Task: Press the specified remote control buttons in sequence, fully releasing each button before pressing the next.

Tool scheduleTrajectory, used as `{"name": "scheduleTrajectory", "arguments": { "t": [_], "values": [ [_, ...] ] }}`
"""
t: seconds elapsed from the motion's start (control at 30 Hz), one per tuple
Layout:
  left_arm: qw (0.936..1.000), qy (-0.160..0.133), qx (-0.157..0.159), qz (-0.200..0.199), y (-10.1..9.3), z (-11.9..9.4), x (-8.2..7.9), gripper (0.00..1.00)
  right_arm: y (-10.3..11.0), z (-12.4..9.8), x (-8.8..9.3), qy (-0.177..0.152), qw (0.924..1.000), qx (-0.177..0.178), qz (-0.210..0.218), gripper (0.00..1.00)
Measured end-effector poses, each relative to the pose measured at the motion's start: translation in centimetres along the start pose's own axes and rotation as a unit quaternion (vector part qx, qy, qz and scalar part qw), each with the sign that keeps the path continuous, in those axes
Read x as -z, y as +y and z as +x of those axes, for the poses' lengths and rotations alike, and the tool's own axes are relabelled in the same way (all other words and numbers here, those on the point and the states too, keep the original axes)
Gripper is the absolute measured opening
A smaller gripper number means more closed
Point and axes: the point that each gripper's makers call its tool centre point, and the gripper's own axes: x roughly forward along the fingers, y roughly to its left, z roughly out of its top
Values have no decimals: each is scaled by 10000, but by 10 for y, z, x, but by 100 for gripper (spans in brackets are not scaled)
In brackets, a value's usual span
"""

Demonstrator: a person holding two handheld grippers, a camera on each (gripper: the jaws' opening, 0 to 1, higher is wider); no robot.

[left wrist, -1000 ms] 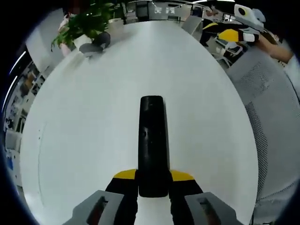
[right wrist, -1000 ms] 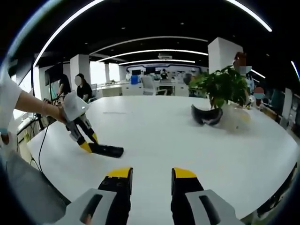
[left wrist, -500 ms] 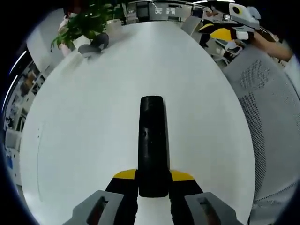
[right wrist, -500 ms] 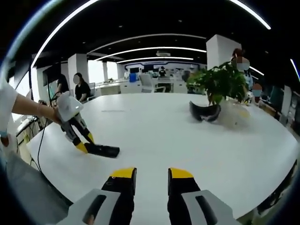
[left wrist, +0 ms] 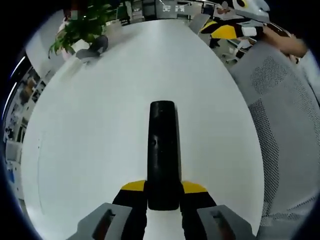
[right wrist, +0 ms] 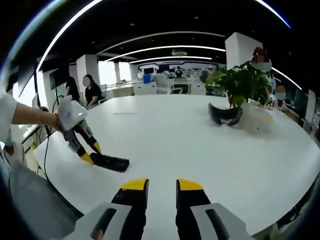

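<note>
in the left gripper view the remote control (left wrist: 162,152) lies on the table (left wrist: 100,125) at frame centre, its near end between the left gripper (left wrist: 163,192) tips. the plant (left wrist: 82,27) and headset (left wrist: 95,46) sit upper left, the chair (left wrist: 290,135) at right.

Long bright ceiling light strips (right wrist: 165,47) lit the big white oval table (right wrist: 200,145) evenly; far away from it, everything looked bent and blurry.
</note>
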Motion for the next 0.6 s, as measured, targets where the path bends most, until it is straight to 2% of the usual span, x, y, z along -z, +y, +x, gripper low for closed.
{"name": "scheduleTrajectory", "arguments": {
  "t": [0.6],
  "values": [
    [9993,-357,108,83,-28,-1,-3,24,6,1,6,167,9998,-128,-33,16]
  ]
}}
